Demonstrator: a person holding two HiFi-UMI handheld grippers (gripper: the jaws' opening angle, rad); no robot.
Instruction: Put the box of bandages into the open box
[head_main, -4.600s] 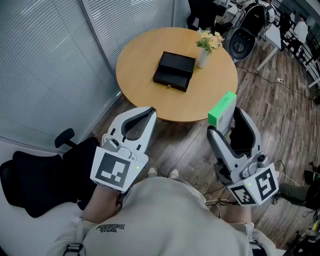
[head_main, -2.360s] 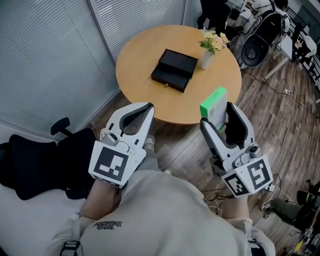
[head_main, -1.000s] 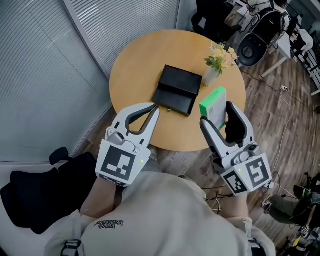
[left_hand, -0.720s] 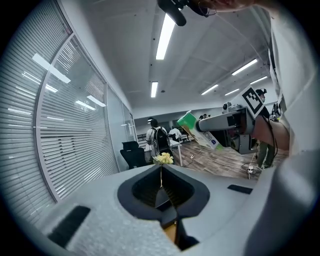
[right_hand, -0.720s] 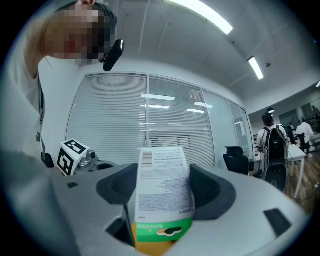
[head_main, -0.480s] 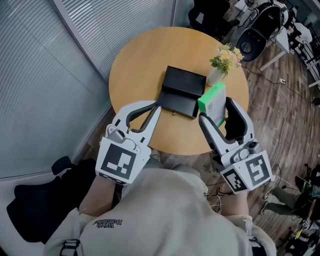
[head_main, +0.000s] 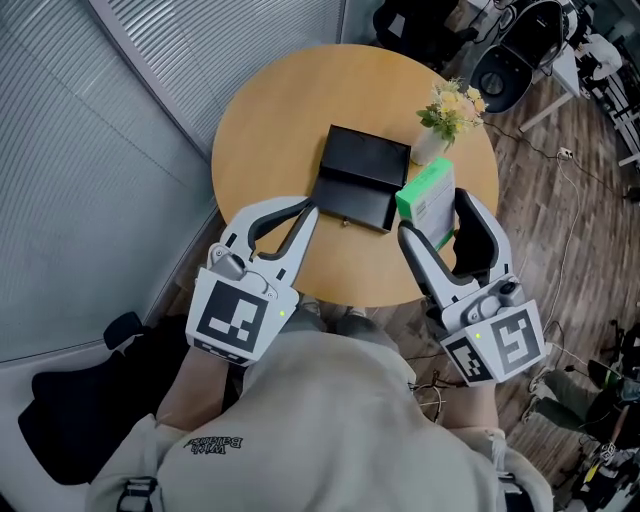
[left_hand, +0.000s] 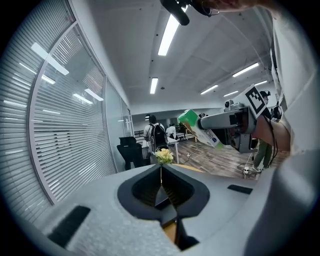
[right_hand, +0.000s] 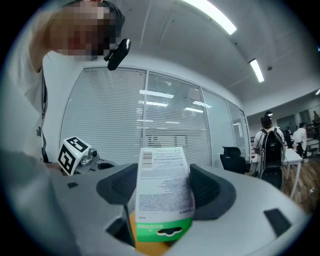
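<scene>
The right gripper (head_main: 436, 214) is holding the bandage box (head_main: 424, 196) between its jaws; the jaws are standing apart only as wide as the box and are pressing on its two broad sides. In the right gripper view the bandage box (right_hand: 163, 190) is standing upright in the grip, with the green end and its hang slot lying nearest to the camera and the white printed face reaching out past the jaw tips. The gripper is carrying the box in the air over the near edge of the table (head_main: 270, 130), not touching the wood. The open box (head_main: 362, 178) is lying on the table just ahead of this gripper and to its left, near the bandage box but apart from it. A vase (head_main: 430, 147) with flowers (head_main: 452, 105) is standing just ahead of the right gripper, beyond the bandage box. The left gripper (head_main: 306, 212) is keeping its jaws pressed together with nothing between them. Its tips are hovering over the table, just beside the near left corner of the open box. In the left gripper view the flowers (left_hand: 164, 156) are showing straight ahead over the closed tips, and the right gripper is showing off to the right with the bandage box (left_hand: 196, 128) in it.
</scene>
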